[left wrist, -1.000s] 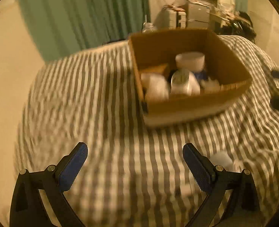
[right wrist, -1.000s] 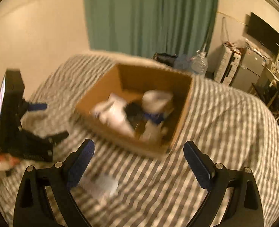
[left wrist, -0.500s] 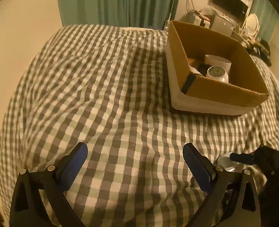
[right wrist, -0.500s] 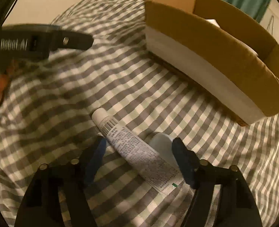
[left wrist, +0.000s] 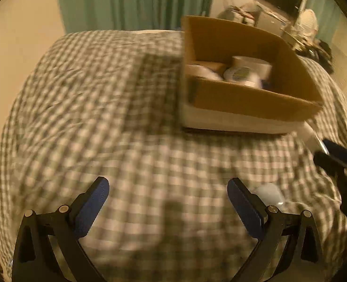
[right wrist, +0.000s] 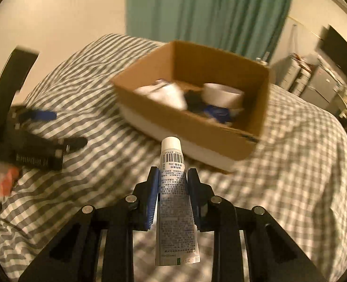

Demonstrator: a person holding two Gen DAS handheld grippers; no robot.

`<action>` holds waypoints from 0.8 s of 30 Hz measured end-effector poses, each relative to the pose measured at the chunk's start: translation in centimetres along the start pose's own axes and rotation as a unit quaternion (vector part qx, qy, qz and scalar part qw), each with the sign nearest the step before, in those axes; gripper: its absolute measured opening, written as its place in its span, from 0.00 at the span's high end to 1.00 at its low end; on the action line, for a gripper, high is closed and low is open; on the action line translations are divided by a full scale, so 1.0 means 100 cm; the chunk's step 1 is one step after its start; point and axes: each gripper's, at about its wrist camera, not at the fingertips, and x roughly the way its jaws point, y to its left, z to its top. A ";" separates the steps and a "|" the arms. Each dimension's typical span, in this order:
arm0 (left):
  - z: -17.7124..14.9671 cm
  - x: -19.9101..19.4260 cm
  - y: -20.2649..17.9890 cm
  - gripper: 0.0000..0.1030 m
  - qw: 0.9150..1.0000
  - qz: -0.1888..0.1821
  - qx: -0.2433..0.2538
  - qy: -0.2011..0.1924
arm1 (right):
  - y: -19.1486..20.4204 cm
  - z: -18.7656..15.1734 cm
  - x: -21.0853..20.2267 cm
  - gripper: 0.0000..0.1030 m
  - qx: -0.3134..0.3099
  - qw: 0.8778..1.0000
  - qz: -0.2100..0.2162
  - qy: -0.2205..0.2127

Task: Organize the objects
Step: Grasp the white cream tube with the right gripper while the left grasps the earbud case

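Our right tongs (right wrist: 173, 183) have lifted the white tube (right wrist: 174, 195) off the bed (right wrist: 302, 176), now pinching it. The cardboard box (right wrist: 197, 122) comes next; our left tongs (left wrist: 167, 202) hang spread, empty.

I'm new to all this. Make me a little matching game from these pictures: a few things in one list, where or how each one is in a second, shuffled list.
Things:
1. tube
2. cardboard box
3. left gripper
4. white tub

Places or states:
A. open, holding nothing
B. inside the box
C. clamped in the right gripper, cap pointing forward
D. resting on the checked bedcover

Pairs: 1-C, 2-D, 3-A, 4-B
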 end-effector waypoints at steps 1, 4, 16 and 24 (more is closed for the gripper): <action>-0.001 0.003 -0.017 0.00 1.000 -0.011 0.011 0.002 | -0.010 0.000 -0.001 0.76 0.007 1.000 -0.009 0.003; -0.009 0.013 -0.055 0.00 0.999 -0.025 0.045 0.007 | -0.025 -0.004 0.000 0.76 0.026 0.999 -0.028 0.004; -0.035 0.062 -0.116 0.13 0.989 -0.052 0.127 0.055 | -0.048 -0.018 0.005 0.76 0.087 0.996 0.013 -0.015; -0.036 0.052 -0.113 0.43 0.987 -0.076 0.132 0.048 | -0.047 -0.025 0.008 0.76 0.098 0.995 0.004 -0.008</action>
